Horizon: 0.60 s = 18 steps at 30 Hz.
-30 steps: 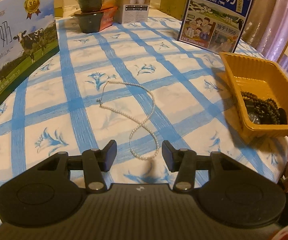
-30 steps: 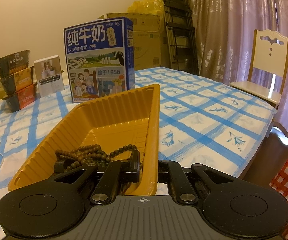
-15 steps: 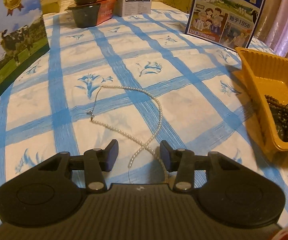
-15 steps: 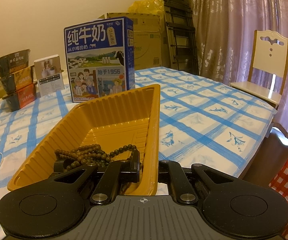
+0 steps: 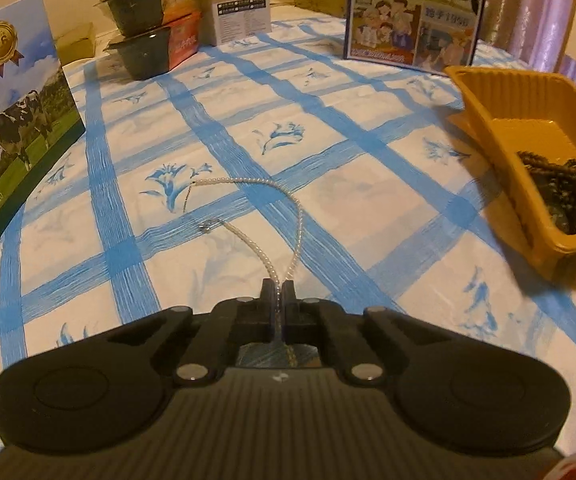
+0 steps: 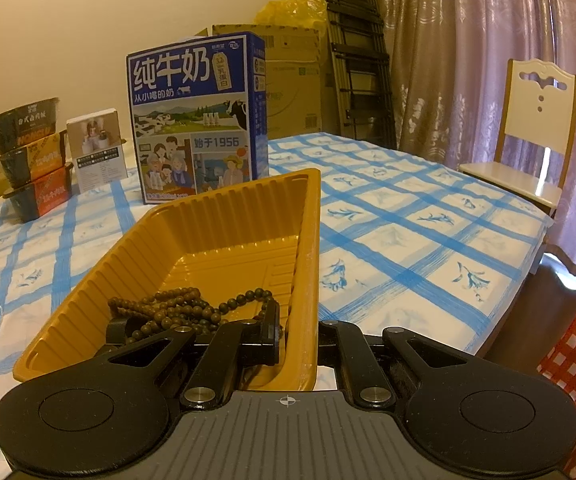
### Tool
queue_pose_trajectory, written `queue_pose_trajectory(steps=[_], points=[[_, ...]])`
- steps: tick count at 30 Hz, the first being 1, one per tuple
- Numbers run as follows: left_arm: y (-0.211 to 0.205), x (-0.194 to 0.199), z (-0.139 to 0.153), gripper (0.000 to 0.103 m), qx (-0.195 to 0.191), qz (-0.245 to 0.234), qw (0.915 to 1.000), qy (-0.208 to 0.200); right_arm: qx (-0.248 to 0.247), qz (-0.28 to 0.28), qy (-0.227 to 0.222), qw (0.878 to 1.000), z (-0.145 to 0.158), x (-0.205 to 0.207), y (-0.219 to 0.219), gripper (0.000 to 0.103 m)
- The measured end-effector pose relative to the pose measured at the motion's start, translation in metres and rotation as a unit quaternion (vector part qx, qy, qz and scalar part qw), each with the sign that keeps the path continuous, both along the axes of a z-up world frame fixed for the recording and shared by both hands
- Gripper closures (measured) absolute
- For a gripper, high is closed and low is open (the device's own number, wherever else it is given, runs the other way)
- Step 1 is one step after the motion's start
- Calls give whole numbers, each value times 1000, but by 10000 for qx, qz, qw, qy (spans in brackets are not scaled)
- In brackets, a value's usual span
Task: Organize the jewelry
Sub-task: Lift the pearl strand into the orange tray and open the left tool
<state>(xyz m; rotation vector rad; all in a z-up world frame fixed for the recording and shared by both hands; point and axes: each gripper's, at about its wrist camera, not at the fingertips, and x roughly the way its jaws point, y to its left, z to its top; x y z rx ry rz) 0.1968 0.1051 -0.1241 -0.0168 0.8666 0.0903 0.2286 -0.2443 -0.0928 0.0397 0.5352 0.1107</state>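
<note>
Since the earlier frame the left gripper [image 5: 277,292] has been brought lower and nearer to the white pearl necklace [image 5: 296,216], and its jaws have just been closing; both strands are now pinched between the black pads near the crossing of the loop. The necklace is laid on the blue-and-white checked tablecloth [image 5: 328,112], its long axis running away from the gripper, with the open clasp ends pointing left toward the cow-printed milk carton [image 5: 11,120]. No object is seen between the necklace and the ribbed orange plastic tray [image 5: 500,120], which is set well apart at the right. The tray's near wall is clamped by the right gripper [image 6: 298,340], one finger inside, one outside. Dark brown wooden beads [image 6: 179,308] are heaped inside the tray. A blue milk box [image 6: 195,116] and stacked dark food bowls [image 6: 31,160] are stood behind.
</note>
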Motion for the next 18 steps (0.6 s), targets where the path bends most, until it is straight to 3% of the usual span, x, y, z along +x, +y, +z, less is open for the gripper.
queue_pose_trajectory(steps=[8,18], points=[[5,-18,58,101,-85,-201,9981,-569,6,10,-14,10000,1,1,0,94],[-1,-25,157,102,-353,-490,9863,-1533,96,16,-43,9999,4,3,1,94]])
